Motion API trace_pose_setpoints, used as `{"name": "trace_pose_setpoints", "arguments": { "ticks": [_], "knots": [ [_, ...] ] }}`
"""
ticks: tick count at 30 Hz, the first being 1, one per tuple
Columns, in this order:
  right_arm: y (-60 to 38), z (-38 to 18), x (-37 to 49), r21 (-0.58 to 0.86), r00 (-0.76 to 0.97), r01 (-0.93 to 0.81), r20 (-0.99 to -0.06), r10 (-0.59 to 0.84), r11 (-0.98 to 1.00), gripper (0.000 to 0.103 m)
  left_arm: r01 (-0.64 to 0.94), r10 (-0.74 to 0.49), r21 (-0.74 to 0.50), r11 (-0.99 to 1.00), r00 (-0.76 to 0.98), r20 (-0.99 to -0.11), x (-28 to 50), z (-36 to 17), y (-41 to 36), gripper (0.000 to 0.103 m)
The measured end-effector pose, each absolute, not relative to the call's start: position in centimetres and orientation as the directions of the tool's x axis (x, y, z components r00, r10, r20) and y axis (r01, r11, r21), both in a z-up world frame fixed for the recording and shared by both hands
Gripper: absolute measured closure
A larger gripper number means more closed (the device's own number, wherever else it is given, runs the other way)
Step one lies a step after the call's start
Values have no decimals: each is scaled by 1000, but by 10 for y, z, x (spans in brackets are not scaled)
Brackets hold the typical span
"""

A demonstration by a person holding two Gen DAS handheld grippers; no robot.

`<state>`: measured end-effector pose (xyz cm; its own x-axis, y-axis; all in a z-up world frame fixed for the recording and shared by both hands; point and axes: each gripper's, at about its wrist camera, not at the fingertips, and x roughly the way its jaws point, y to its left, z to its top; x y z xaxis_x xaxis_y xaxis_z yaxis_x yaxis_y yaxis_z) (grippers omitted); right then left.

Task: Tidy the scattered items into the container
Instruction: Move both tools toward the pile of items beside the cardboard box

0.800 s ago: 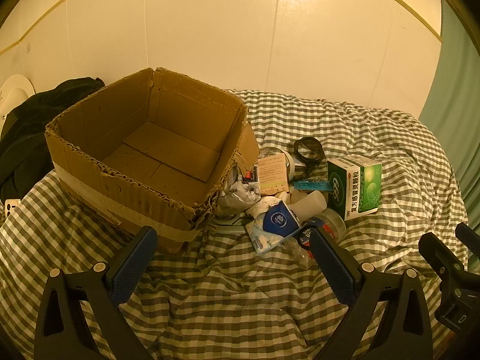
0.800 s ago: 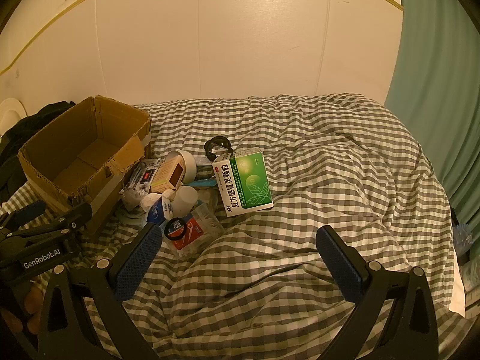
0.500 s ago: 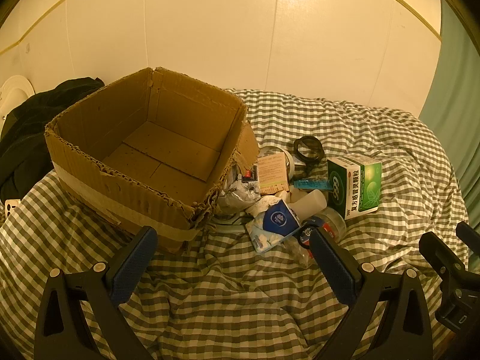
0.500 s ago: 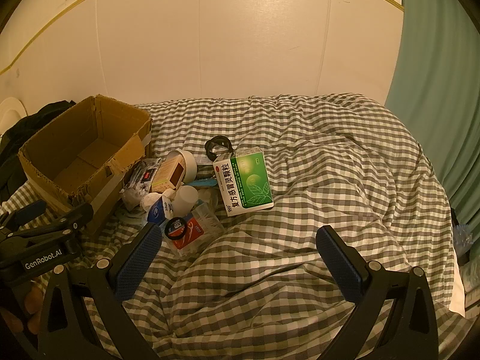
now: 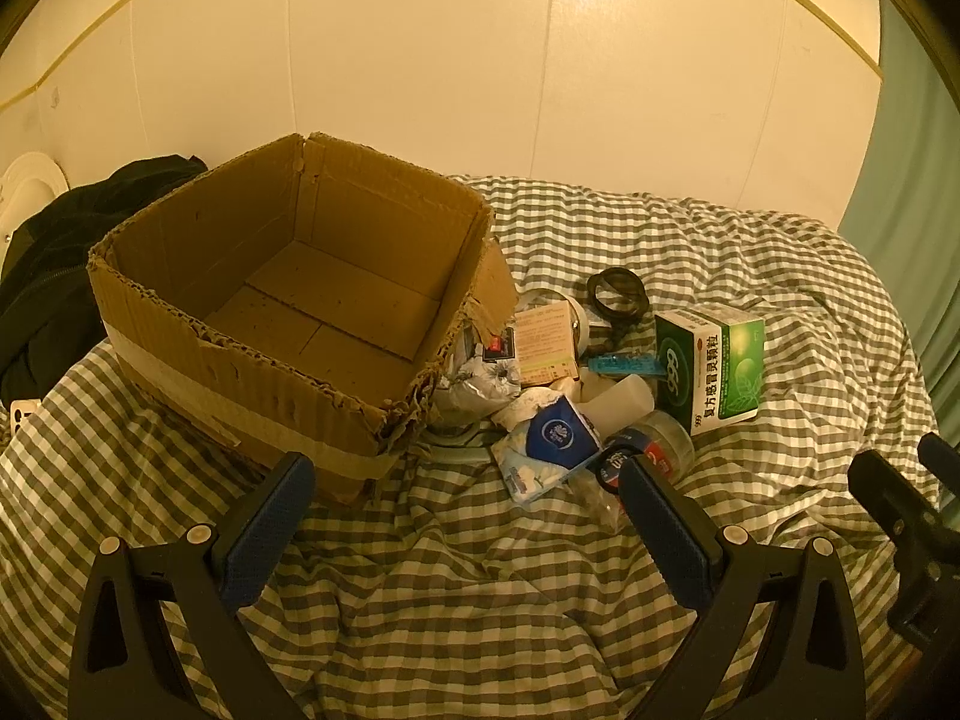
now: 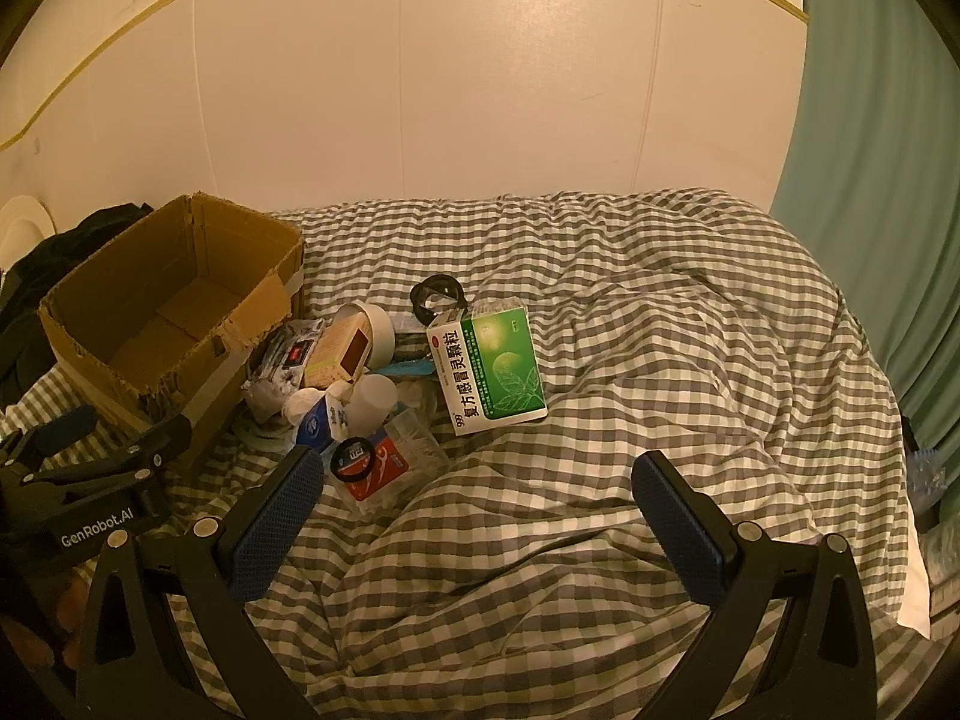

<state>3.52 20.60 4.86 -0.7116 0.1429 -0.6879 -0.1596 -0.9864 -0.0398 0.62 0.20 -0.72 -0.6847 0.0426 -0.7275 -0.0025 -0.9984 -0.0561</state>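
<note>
The left gripper [image 5: 462, 495] and the right gripper [image 6: 477, 495] both gape fully wide over the rumpled grey-and-white checked bedcover [image 6: 660, 324], holding nothing. Ahead of the left gripper stands the open, ragged-edged brown corrugated cardboard box [image 5: 288, 312]. Beside that box, ahead-left of the right gripper, lies the scattered clutter, including a glossy green-and-white rectangular medicine carton [image 6: 495, 372].

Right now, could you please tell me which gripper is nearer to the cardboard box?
Left. The left gripper hangs open just before the cardboard box, one of its fingers near the taped wall. The right gripper hangs open over bare bedding, off to the box's right.
</note>
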Motion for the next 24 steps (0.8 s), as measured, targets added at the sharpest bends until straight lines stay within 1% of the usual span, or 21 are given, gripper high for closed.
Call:
{"name": "trace_pose_setpoints", "arguments": {
  "ticks": [12, 15, 18, 22, 24],
  "knots": [
    [223, 63, 33, -12, -723, -177, -677, 139, -984, 0, -10, 42, -47, -999, -668, -743, 10, -16, 19, 0],
    [228, 65, 32, -9, -726, -185, -673, 143, -983, 0, -16, 50, -52, -999, -646, -762, 10, -26, 26, 0],
    [238, 63, 29, 28, -721, -198, -681, 126, -980, 0, -35, 53, -40, -999, -618, -784, 6, -42, 38, 0],
    [246, 56, 22, 48, -708, -212, -696, 119, -976, 0, -69, 89, -59, -996, -585, -806, -6, -62, 53, 0],
    [250, 51, 17, 55, -698, -218, -706, 117, -974, 0, -88, 84, -40, -995, -581, -810, -14, -72, 62, 0]
  ]
}}
